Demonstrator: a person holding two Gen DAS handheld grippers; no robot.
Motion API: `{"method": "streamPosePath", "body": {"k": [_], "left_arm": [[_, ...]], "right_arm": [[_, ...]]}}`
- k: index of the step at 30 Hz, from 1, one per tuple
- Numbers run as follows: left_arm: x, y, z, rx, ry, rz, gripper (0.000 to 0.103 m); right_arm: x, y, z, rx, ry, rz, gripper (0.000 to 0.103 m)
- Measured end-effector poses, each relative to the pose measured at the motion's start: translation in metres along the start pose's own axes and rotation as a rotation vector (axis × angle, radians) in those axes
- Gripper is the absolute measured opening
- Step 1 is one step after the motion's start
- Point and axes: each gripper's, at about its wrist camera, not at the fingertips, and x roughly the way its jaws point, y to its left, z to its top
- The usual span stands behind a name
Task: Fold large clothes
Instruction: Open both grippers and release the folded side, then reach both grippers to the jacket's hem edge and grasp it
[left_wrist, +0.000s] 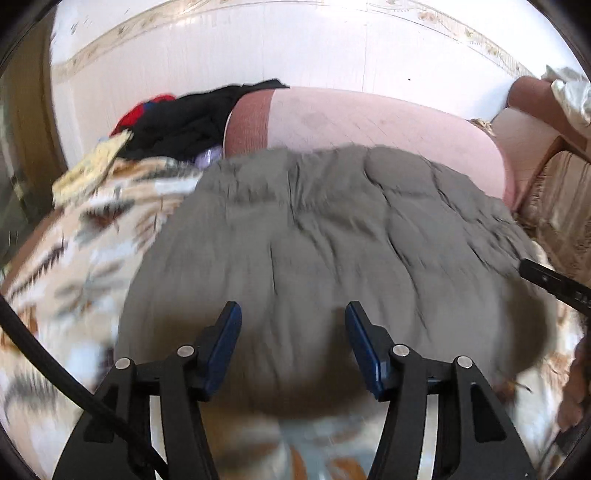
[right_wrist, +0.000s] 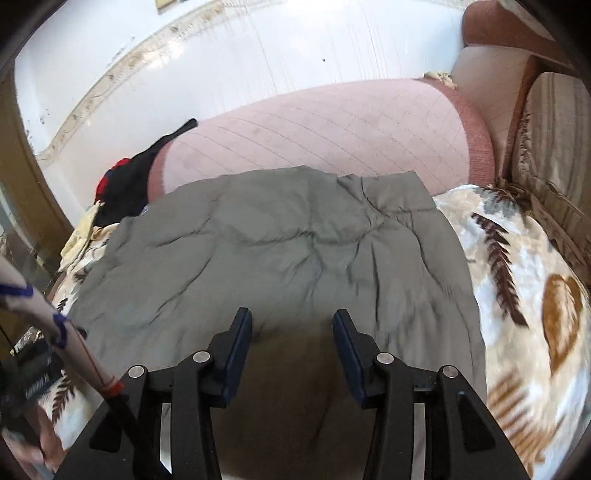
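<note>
Left wrist view: the left gripper hangs spread over a grey quilted garment lying on a leaf-patterned blanket; beyond the garment sit a black-and-red clothes heap and a pink mattress.

Right wrist view: the right gripper is spread above the garment; right of the garment, an armchair is visible. No writing is legible.

A bed with a pink quilted mattress is partly covered by a leaf-patterned blanket. A grey padded garment is spread flat across blanket and mattress. Dark and red clothes are heaped at the far left corner.
</note>
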Motion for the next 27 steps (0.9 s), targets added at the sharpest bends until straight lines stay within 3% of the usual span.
{"method": "streamPosePath", "body": {"k": [2, 8, 11, 16, 22, 27], "left_arm": [[-0.018, 0.001, -0.019, -0.025, 0.016, -0.024, 0.058], [-0.053, 0.001, -0.055, 0.006, 0.030, 0.009, 0.058], [-0.070, 0.009, -0.059, 0.000, 0.017, 0.006, 0.058], [-0.092, 0.024, -0.061, -0.037, -0.007, 0.001, 0.058], [-0.084, 0.028, -0.056, -0.062, 0.010, 0.006, 0.058], [-0.053, 0.038, -0.027, -0.134, 0.014, 0.014, 0.058]], "right_arm": [[-0.014, 0.008, -0.012, 0.013, 0.001, 0.015, 0.049], [-0.052, 0.026, -0.051, 0.044, 0.015, 0.044, 0.049], [-0.066, 0.038, -0.065, 0.068, 0.046, 0.053, 0.049], [-0.098, 0.064, -0.075, -0.001, 0.016, 0.022, 0.049], [-0.103, 0.073, -0.077, -0.055, -0.003, -0.001, 0.049], [-0.087, 0.070, -0.073, -0.036, 0.012, -0.006, 0.049]]}}
